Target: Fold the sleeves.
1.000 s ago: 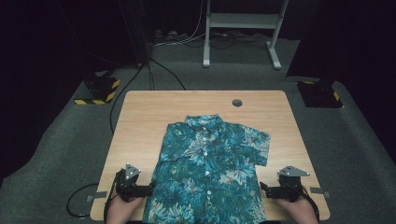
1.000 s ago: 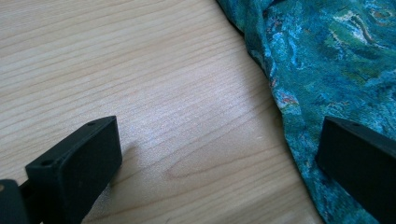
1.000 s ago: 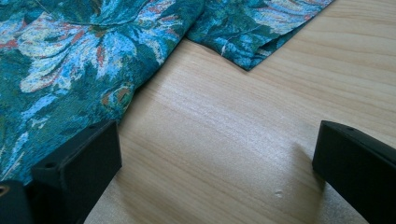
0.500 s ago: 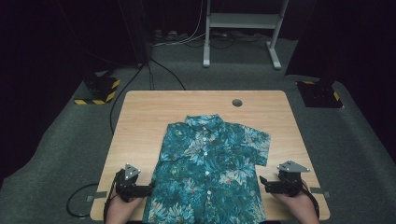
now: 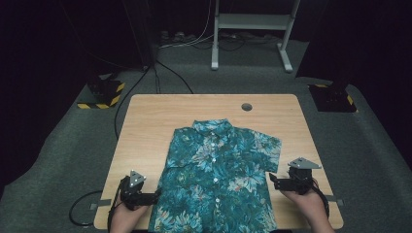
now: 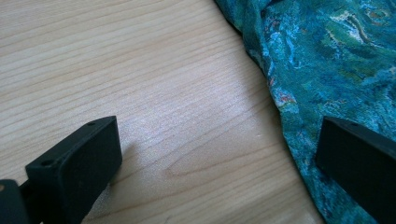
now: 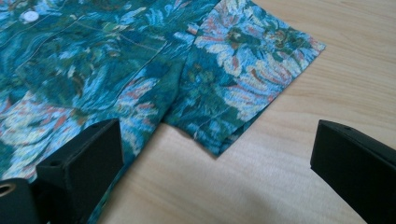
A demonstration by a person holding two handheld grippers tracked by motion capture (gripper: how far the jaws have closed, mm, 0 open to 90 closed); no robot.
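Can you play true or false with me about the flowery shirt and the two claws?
1. The shirt lies flat on the wooden table, buttons facing up. True.
2. The left claw is squeezing the shirt. False: its jaws stand wide open, one over bare wood and one over the shirt's edge.
3. The right claw is open. True: its jaws are spread apart beside the shirt's short sleeve.
4. The shirt is plain red. False: it is teal and blue with a flower pattern.
5. There is a small round hole in the table beyond the collar. True.
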